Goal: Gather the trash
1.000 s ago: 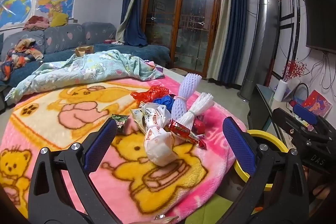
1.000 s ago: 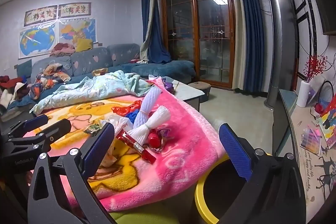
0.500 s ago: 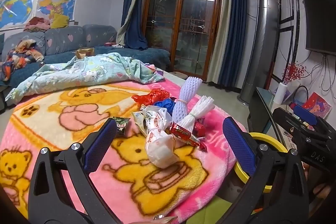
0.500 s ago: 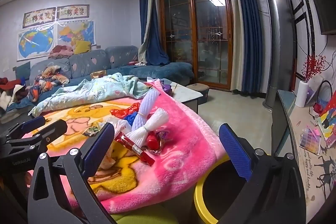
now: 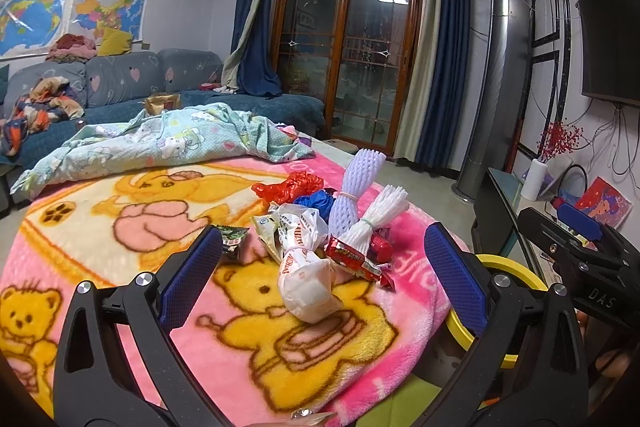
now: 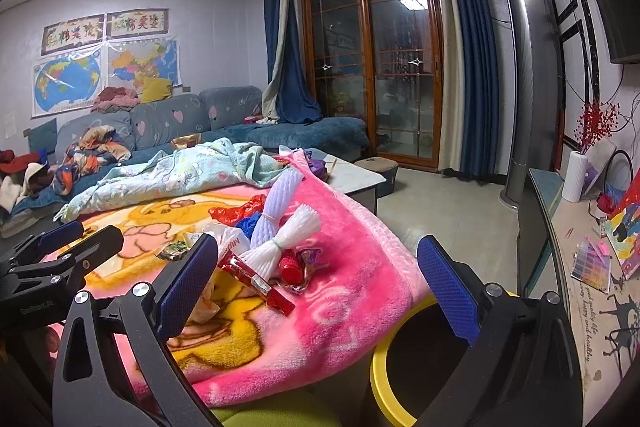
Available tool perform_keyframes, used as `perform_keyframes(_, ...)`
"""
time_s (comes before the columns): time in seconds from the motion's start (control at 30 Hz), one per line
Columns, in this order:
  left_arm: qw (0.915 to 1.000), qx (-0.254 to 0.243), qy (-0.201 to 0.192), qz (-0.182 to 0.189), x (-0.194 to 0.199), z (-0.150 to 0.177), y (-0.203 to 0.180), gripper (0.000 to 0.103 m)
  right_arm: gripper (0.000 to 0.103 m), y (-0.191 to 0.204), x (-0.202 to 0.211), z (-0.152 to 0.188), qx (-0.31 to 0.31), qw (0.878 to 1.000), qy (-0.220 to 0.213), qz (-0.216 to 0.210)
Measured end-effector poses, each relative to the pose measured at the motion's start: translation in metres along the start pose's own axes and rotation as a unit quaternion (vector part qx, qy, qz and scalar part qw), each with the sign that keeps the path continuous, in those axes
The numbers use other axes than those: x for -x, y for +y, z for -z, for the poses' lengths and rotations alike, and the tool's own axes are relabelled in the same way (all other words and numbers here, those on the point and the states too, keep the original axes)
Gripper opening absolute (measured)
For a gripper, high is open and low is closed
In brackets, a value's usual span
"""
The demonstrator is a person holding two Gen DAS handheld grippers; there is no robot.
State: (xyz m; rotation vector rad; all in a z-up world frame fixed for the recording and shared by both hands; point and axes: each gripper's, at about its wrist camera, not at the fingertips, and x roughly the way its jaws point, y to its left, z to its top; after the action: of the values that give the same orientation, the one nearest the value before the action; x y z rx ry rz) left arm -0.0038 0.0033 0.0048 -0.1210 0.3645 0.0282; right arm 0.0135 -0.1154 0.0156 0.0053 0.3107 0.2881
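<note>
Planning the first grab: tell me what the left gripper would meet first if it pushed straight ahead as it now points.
Probably the white plastic bag, which lies on the pink blanket nearly centred between the open left gripper fingers, nearest of the pile. The red snack wrapper sits just right. Depth is uncertain.

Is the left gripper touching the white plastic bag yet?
Apart. The left wrist view shows the open left gripper short of the white plastic bag, blanket visible between.

Both grippers – left gripper (image 5: pixel 323 271), right gripper (image 6: pixel 318 279) – are black frames with silver screws and blue textured pads (image 5: pixel 193 278)
</note>
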Motion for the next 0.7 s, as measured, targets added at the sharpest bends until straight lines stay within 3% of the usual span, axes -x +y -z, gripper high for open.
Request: perform_keyframes(0.7, 1.0, 0.002, -0.001, -0.004, -0.002, 0.0007, 0.0009, 0.093, 0.097, 0.0004, -0.001, 0.0012, 0.0, 1.0, 0.003, -0.003)
